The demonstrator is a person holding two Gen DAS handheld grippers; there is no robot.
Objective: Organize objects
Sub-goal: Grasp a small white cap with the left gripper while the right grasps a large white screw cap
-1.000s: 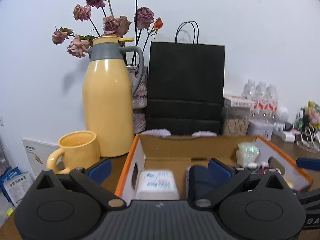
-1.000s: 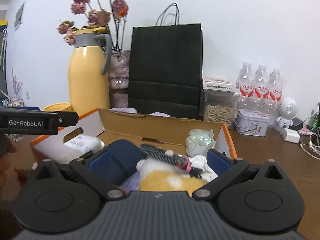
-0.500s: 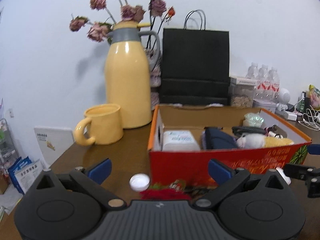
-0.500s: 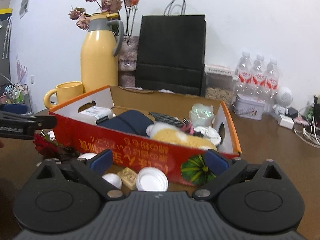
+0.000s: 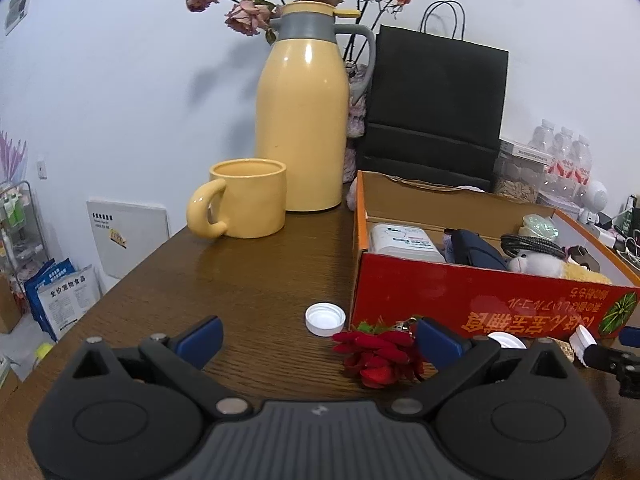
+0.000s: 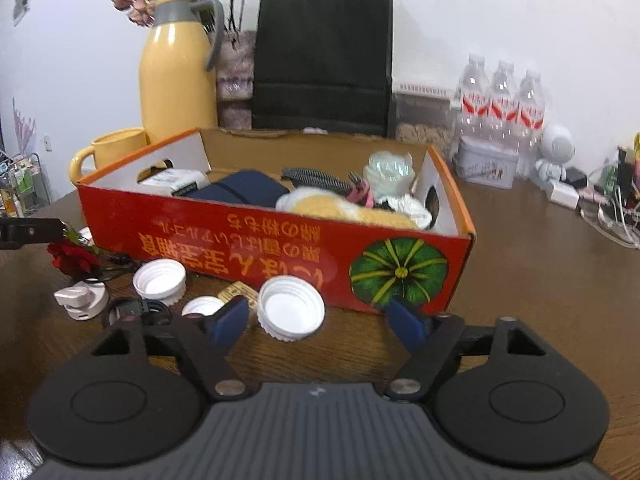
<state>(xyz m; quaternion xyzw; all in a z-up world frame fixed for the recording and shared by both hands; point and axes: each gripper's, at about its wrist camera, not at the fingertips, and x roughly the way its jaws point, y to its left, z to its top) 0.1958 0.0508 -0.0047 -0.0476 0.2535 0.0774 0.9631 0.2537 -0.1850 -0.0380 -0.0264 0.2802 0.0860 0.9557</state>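
Both my grippers gape wide, empty. Right gripper (image 6: 318, 322) sits low over the big white cap (image 6: 291, 307) lying on the table just before the red box (image 6: 276, 240); left gripper (image 5: 318, 338) hangs near the red flower (image 5: 378, 358). Picking stage, I judge: next, close on the cap, lift it into the box.

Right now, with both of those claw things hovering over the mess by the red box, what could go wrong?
The right gripper is open around a big white lid that is shallow and smooth; it could slip out or skate across the table. The left gripper is open near a red fabric flower with a small cap close by, so closing carelessly might nudge the cap away. The red box already looks crowded, so added pieces may spill.
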